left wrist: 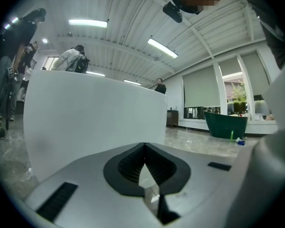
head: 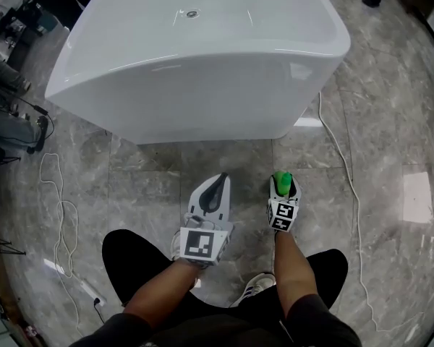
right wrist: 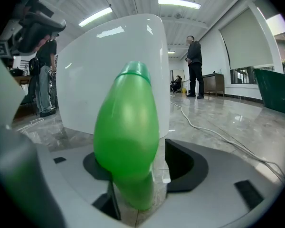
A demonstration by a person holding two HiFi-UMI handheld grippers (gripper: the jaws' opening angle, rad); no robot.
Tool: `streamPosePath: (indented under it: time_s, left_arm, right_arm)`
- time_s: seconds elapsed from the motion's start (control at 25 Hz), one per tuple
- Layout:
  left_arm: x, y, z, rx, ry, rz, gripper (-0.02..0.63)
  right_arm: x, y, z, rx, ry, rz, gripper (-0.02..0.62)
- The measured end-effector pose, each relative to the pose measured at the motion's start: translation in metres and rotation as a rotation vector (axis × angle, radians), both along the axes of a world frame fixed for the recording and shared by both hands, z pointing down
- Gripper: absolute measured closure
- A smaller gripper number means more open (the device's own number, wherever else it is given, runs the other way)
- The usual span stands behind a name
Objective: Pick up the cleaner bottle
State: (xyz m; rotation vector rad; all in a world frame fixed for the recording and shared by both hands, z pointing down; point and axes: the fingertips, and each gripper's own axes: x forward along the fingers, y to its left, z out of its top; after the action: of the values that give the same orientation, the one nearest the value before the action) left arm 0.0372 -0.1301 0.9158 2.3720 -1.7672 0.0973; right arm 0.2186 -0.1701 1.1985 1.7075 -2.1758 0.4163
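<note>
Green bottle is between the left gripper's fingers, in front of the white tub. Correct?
Not the left. The green bottle is between the fingers of the right gripper, in front of the white tub. The right gripper view shows it.

Head view steeply down, both gripper views low, near level, all sharing the white tub (head: 202, 71)

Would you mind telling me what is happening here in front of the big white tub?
A person stands on the grey marble floor facing the white bathtub, with a two-jaw gripper in each hand. The right gripper has a green plastic cleaner bottle between its wide-open jaws, with a gap at one pad, so it is not clamped. The left gripper is shut and empty beside it.
</note>
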Motion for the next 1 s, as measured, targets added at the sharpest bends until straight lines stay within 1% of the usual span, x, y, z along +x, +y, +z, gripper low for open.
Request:
streamPosePath:
  time_s: [0.08, 0.12, 0.16, 0.2, 0.44, 0.56, 0.72, 0.84, 0.92, 1.0]
  left_arm:
    - [-0.002, 0.004, 0.000, 0.006, 0.005, -0.003, 0.600]
    - [-0.002, 0.005, 0.001, 0.006, 0.001, -0.004, 0.600]
    - [-0.003, 0.006, 0.002, 0.006, -0.003, -0.003, 0.600]
    - [-0.004, 0.007, 0.002, 0.005, -0.007, -0.003, 0.600]
    - [-0.002, 0.007, 0.003, 0.016, -0.033, 0.016, 0.600]
    - [-0.002, 0.006, 0.003, 0.006, -0.026, 0.017, 0.600]
    - [0.002, 0.004, 0.002, 0.009, -0.007, 0.038, 0.600]
    - [-0.001, -0.001, -0.007, 0.015, -0.004, 0.056, 0.600]
    - [-0.004, -0.007, -0.025, 0.009, -0.027, 0.072, 0.600]
    - [-0.002, -0.010, -0.053, 0.005, -0.045, 0.086, 0.600]
  right_arm:
    - [0.000, -0.004, 0.003, 0.009, 0.005, -0.003, 0.321]
    - [-0.001, -0.006, 0.003, 0.013, 0.007, -0.006, 0.334]
    - [-0.003, -0.007, 0.003, 0.015, 0.010, -0.008, 0.368]
    - [-0.004, -0.007, 0.003, 0.013, 0.013, -0.008, 0.390]
    - [-0.004, -0.003, -0.003, -0.015, 0.025, -0.022, 0.397]
    - [-0.007, 0.000, -0.017, -0.011, 0.018, -0.030, 0.397]
    - [-0.015, 0.003, -0.049, 0.011, 0.027, -0.053, 0.397]
    - [-0.025, 0.000, -0.082, 0.018, 0.028, -0.058, 0.397]
    - [-0.031, -0.004, -0.117, 0.035, 0.019, -0.055, 0.397]
    - [-0.033, -0.007, -0.163, 0.059, 0.009, -0.052, 0.397]
